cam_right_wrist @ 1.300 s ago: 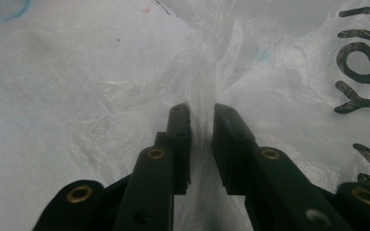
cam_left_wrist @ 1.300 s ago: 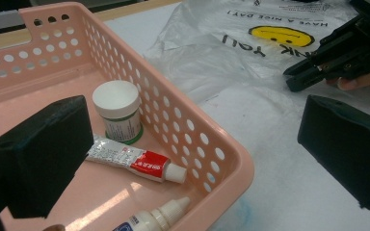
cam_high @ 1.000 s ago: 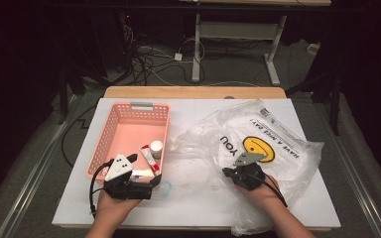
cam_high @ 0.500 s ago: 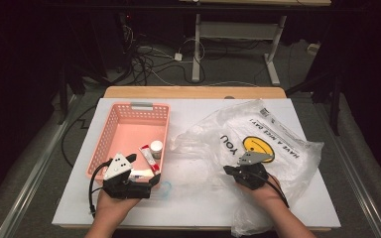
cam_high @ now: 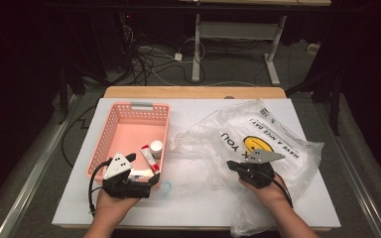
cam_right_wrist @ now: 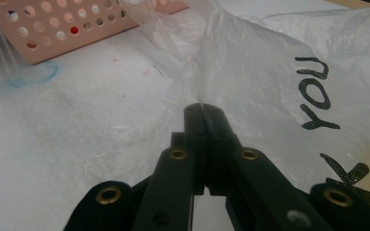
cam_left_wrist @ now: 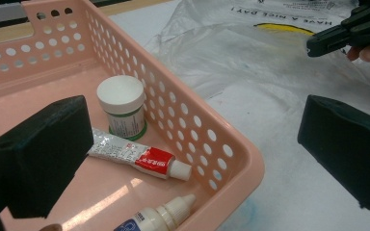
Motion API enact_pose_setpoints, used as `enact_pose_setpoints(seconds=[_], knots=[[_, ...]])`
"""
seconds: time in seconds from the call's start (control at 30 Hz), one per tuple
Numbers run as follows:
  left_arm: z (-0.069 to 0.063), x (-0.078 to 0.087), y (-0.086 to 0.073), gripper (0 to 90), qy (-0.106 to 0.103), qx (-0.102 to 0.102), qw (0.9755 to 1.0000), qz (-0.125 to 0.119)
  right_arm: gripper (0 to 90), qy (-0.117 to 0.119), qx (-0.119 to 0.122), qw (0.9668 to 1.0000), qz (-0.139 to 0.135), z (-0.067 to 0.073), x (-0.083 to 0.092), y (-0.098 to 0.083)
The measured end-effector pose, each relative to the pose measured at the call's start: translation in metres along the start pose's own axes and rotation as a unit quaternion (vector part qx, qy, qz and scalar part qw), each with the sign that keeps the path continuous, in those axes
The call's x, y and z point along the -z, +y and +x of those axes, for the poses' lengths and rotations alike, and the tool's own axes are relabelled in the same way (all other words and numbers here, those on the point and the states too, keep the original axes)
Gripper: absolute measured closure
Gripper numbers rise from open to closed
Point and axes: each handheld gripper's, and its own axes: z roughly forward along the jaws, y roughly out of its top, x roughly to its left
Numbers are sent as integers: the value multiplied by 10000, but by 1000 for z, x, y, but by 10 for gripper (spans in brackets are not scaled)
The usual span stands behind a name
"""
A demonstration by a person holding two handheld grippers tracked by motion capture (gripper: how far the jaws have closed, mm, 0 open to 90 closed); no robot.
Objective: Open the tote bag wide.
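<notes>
White table (dark room, cables on the floor behind). Right gripper pinches plastic bag, right of pink basket. Left gripper gapes wide, empty, at the basket's near corner.

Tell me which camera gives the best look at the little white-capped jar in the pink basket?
The left gripper view: the jar stands close and sharp, with its white cap and green-edged label, beside a red-and-silver tube. The high view shows the jar as a small white dot inside the basket. The right gripper view shows the basket's holed wall.
</notes>
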Motion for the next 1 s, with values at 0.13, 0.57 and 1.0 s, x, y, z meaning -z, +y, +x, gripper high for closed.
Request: enact_pose_setpoints(seconds=[0.13,0.57,1.0], knots=[[1,-1,0,0,-24,28,10000,14,900,-31,-30,9999,-109,-2,4,2],[2,-3,-1,0,-79,161,9998,-28,900,-54,-120,9987,-494,-9,19,7],[6,-1,-2,0,-183,183,9996,-67,900,-7,-97,9968,-798,-12,33,17]])
